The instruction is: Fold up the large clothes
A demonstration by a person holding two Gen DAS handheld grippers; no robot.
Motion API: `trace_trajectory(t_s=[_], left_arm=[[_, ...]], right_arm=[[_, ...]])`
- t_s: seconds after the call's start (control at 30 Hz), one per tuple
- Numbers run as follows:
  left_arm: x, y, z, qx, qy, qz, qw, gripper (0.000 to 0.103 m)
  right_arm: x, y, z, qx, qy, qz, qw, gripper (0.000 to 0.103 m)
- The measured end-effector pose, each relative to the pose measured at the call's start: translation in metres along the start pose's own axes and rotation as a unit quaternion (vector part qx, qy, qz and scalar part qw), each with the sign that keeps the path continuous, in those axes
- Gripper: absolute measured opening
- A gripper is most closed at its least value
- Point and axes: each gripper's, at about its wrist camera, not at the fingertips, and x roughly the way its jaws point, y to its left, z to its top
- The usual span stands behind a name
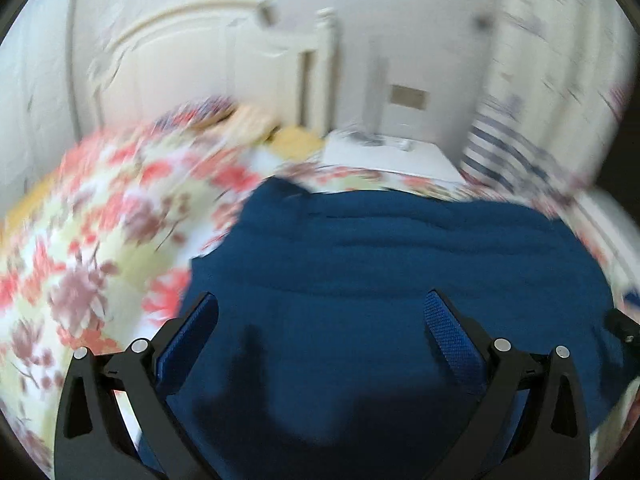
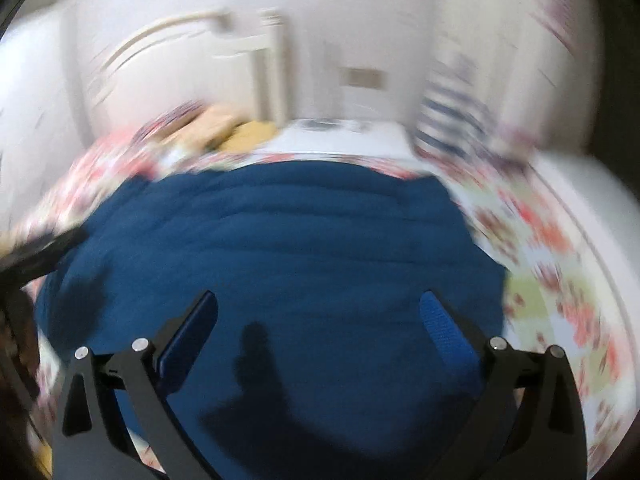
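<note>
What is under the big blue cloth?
The blue cloth lies on a flowery bedcover, which shows all around its edges. What sits right beneath the cloth's middle is covered, so it cannot be seen.

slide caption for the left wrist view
Open left gripper above a blue garment spread on a floral bedspread.
</note>
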Motion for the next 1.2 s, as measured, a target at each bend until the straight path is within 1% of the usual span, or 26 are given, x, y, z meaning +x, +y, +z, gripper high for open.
trace_trajectory(t_s=[0.03, 0.07, 0.1, 0.13, 0.17, 0.2, 0.23, 0.3, 0.37, 0.43, 0.47, 0.53, 0.6, 0.73, 0.83, 0.93, 1.03, 1.07, 1.1, 1.13, 1.2], left_arm=[[-0.001, -0.011, -0.002, 0.019, 0.003, 0.002, 0.9998, 0.099], [0.003, -0.025, -0.009, 0.041, 0.018, 0.011, 0.9989, 0.099], [0.009, -0.032, -0.016, 0.053, 0.032, 0.016, 0.998, 0.099], [0.016, -0.036, -0.026, 0.058, 0.039, 0.026, 0.9972, 0.099], [0.019, -0.034, -0.03, 0.055, 0.036, 0.025, 0.9975, 0.099], [0.021, -0.028, -0.034, 0.044, 0.037, 0.013, 0.9982, 0.099], [0.02, -0.023, -0.035, 0.038, 0.04, 0.005, 0.9985, 0.099], [0.018, -0.018, -0.035, 0.047, 0.043, 0.013, 0.9979, 0.099], [0.014, -0.011, -0.04, 0.04, 0.046, 0.011, 0.9981, 0.099], [0.012, -0.004, -0.044, 0.032, 0.044, 0.01, 0.9984, 0.099], [0.012, -0.001, -0.044, 0.028, 0.047, 0.006, 0.9985, 0.099], [0.012, -0.002, -0.044, 0.029, 0.05, 0.006, 0.9983, 0.099], [0.013, -0.003, -0.044, 0.033, 0.051, 0.009, 0.9981, 0.099], [0.014, -0.002, -0.043, 0.029, 0.054, 0.006, 0.9981, 0.099], [0.014, -0.002, -0.043, 0.029, 0.054, 0.006, 0.9981, 0.099], [0.015, -0.001, -0.043, 0.031, 0.055, 0.008, 0.998, 0.099], [0.012, -0.002, -0.043, 0.031, 0.054, 0.013, 0.998, 0.099], [0.004, -0.002, -0.043, 0.022, 0.053, 0.015, 0.9982, 0.098], [-0.004, -0.003, -0.044, 0.016, 0.049, 0.008, 0.9987, 0.098], [-0.013, -0.006, -0.045, 0.018, 0.04, -0.007, 0.999, 0.098], [-0.022, -0.018, -0.049, 0.04, 0.035, -0.011, 0.9985, 0.098]], right_arm=[[0.004, 0.018, -0.004, -0.033, 0.01, -0.001, 0.999, 0.1], [0.013, 0.033, -0.01, -0.06, 0.026, -0.007, 0.998, 0.1], [0.019, 0.041, -0.014, -0.074, 0.035, -0.014, 0.997, 0.1], [0.023, 0.046, -0.02, -0.08, 0.026, -0.027, 0.996, 0.1], [0.024, 0.043, -0.024, -0.072, 0.017, -0.021, 0.997, 0.1], [0.025, 0.036, -0.025, -0.056, 0.021, -0.004, 0.998, 0.101], [0.024, 0.03, -0.024, -0.047, 0.024, 0.001, 0.999, 0.101], [0.016, 0.019, -0.02, -0.033, 0.03, -0.017, 0.999, 0.1], [0.006, -0.002, -0.017, -0.006, 0.021, -0.045, 0.999, 0.1], [0.005, -0.031, -0.021, 0.03, 0.032, -0.072, 0.996, 0.1], [0.008, -0.046, -0.026, 0.049, 0.041, -0.069, 0.996, 0.1], [0.014, -0.071, -0.038, 0.096, 0.044, -0.033, 0.994, 0.1], [0.018, -0.077, -0.044, 0.104, 0.038, -0.022, 0.994, 0.101], [0.02, -0.069, -0.042, 0.097, 0.041, -0.044, 0.993, 0.101], [0.017, -0.071, -0.047, 0.103, 0.04, -0.038, 0.993, 0.101], [0.014, -0.07, -0.047, 0.105, 0.041, -0.042, 0.993, 0.101], [0.002, -0.059, -0.042, 0.11, 0.046, -0.066, 0.991, 0.1], [-0.006, -0.052, -0.041, 0.103, 0.036, -0.063, 0.992, 0.1], [-0.013, -0.043, -0.04, 0.091, 0.025, -0.054, 0.994, 0.1], [-0.023, -0.025, -0.04, 0.062, 0.01, -0.038, 0.997, 0.1], [-0.031, 0.011, -0.042, -0.005, 0.003, -0.02, 1.0, 0.1]])
